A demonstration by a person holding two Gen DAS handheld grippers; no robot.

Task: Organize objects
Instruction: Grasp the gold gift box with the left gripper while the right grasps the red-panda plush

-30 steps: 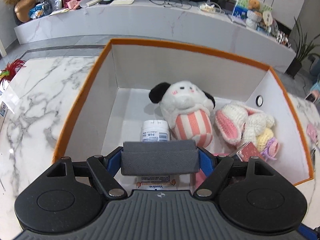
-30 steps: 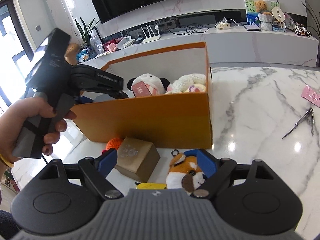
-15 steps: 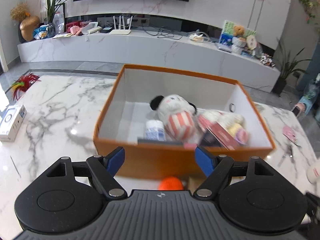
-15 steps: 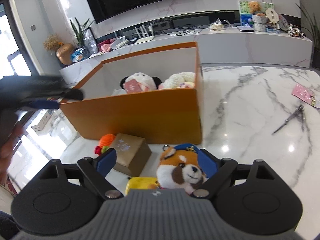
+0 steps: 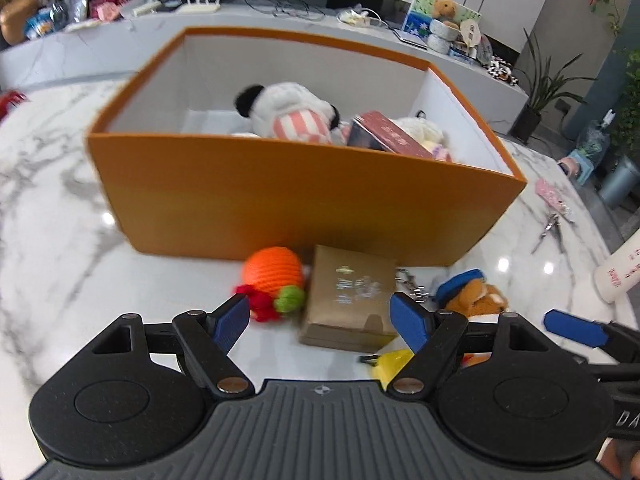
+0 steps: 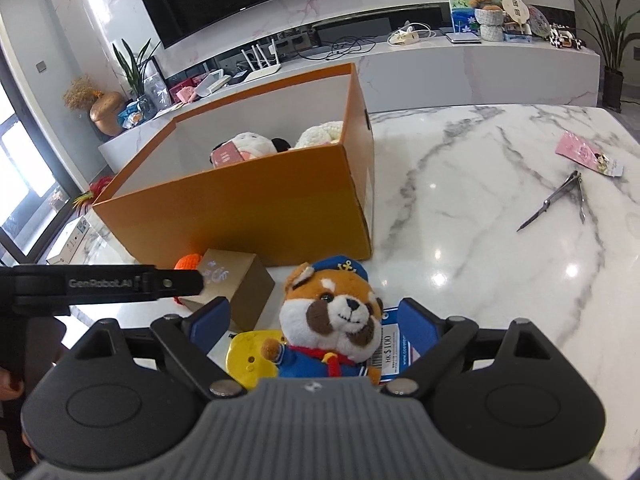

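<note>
An orange box [image 5: 304, 196] on the marble table holds a panda plush [image 5: 288, 114], a cream plush and a red carton [image 5: 386, 134]. In front of it lie an orange crochet toy [image 5: 272, 270], a brown kraft box [image 5: 348, 296] and a fox plush in a blue sailor suit [image 6: 332, 320]. My left gripper [image 5: 320, 320] hangs open and empty above the crochet toy and the kraft box. My right gripper [image 6: 314, 320] is opening, its jaws on either side of the fox plush. The pads [image 6: 416, 320] do not press on the plush.
A yellow item [image 6: 250, 354] lies beside the fox. Metal clippers [image 6: 560, 200] and a pink card [image 6: 588, 154] lie on the table to the right. A white tube [image 5: 620, 272] stands at the right edge. The left gripper's finger [image 6: 176, 282] reaches in near the kraft box.
The grey block between my left fingers over the box is gone from them. The left gripper has drawn back to the table in front of the box. The fox plush now sits deeper between my right jaws.
</note>
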